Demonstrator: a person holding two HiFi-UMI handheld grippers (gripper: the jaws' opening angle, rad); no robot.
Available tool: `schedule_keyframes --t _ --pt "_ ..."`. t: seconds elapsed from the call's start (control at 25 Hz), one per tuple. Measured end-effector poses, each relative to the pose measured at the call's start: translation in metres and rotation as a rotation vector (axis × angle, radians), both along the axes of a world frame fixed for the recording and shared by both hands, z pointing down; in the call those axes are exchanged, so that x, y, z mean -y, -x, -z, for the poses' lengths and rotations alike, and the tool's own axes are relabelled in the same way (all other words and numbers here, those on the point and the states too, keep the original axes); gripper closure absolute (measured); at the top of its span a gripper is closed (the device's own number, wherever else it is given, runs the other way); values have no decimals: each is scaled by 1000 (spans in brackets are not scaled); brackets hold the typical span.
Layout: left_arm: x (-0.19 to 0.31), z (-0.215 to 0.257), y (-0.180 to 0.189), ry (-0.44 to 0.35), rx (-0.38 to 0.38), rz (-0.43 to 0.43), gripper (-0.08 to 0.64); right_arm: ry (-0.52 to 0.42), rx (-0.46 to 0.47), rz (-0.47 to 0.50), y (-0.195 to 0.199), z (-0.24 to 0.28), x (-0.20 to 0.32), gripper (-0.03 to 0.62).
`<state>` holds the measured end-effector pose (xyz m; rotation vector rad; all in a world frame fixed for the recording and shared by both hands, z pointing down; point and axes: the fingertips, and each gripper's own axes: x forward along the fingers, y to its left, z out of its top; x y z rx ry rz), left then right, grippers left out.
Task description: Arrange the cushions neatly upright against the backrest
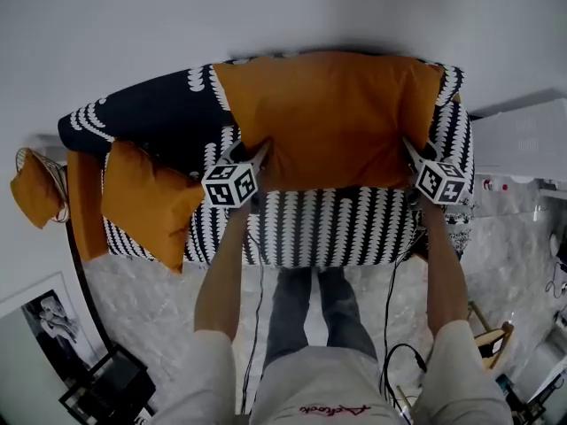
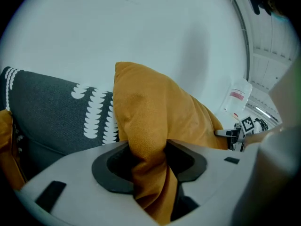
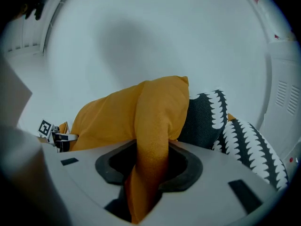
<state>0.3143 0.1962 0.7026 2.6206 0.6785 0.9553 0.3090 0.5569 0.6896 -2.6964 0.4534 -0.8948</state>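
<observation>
Head view: looking steeply down on a sofa (image 1: 328, 228) and showing one big cushion (image 1: 332, 118) held upright against the backrest (image 1: 151, 104), covering most of the sofa's right half. Gripping its lower left corner with the left gripper (image 1: 263, 151) and its lower right corner with the right gripper (image 1: 410, 147). Seeing little of the jaw tips here, sunk as they are into the fabric beyond the marker cubes. Not telling whether the cushion's lower edge is touching the seat. Also showing a small cushion (image 1: 146, 197) tilted at the sofa's left end, one corner hanging past the seat's front edge. Showing, further left, an orange strip (image 1: 86, 202), too narrow to tell as cushion or cloth, and a third cushion (image 1: 35, 189) off the sofa beside a wire frame (image 1: 25, 160).

Left gripper view: clamping a bunched fold of the cushion between both pads, the fabric filling the gap and hiding the pad faces. Catching the other gripper only as a tiny shape past the cushion's far edge.

Right gripper view: pinching the opposite corner likewise, a thick orange fold squeezed between the jaws, most of the backrest blocked behind it.
</observation>
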Motion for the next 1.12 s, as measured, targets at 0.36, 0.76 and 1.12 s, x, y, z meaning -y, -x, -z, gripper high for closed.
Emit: schedule_keyframes --t 0.36,0.76,1.12 --pt "10 -60 -7 -72 120 -20 266 120 108 0 -10 -58 -8 317" --pt "42 -90 19 -60 152 70 219 217 150 -128 23 -95 -30 227" --pt "32 -59 50 -83 87 50 274 196 126 -86 56 -74 -4 242"
